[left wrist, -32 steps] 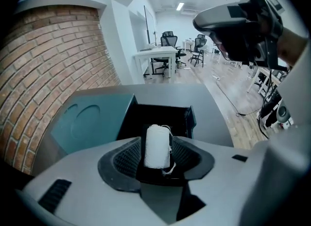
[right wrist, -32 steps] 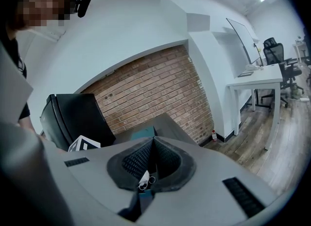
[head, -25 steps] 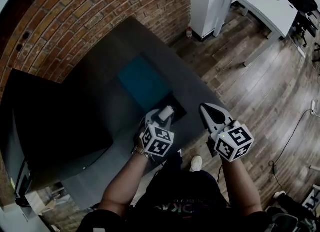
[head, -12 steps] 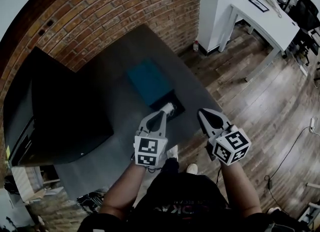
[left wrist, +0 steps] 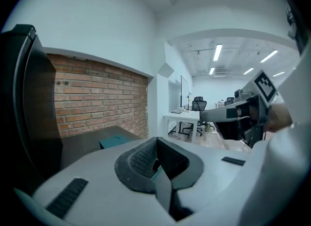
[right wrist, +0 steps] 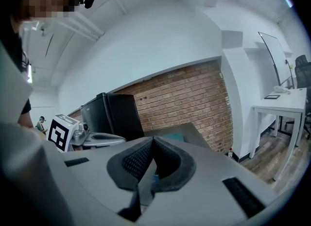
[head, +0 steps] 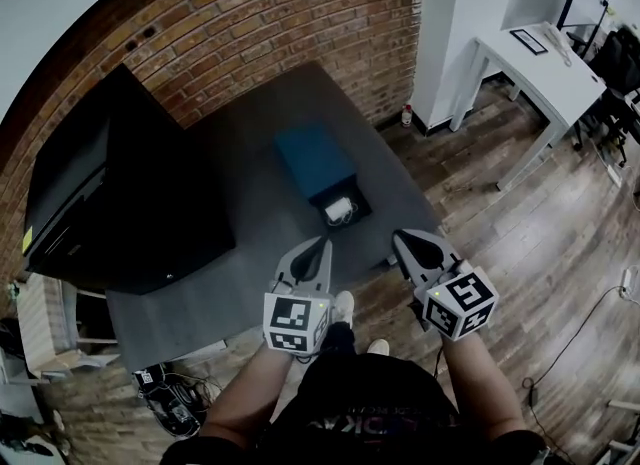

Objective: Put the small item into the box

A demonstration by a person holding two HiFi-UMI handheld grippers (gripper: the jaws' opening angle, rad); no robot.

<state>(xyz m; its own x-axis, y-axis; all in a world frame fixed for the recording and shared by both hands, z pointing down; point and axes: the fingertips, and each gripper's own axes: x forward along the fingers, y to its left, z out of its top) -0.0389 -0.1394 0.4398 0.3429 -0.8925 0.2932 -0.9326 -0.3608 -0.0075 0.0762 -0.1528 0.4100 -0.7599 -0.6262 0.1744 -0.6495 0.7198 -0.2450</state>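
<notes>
The left gripper hovered over the near edge of the gray table with its jaws pressed fully together and nothing between them; its own view showed the ribbed pads meeting on empty air. The small white item lay inside the black box, a little ahead of that gripper's tips and slightly to their right, not touched by either tool. A teal box sat against the black one on the side farther from the gripper. The right gripper hung beside the left one, off the table's corner, and its jaws too were closed on nothing. A black cabinet stood well off to the left gripper's left, against the brick wall.
</notes>
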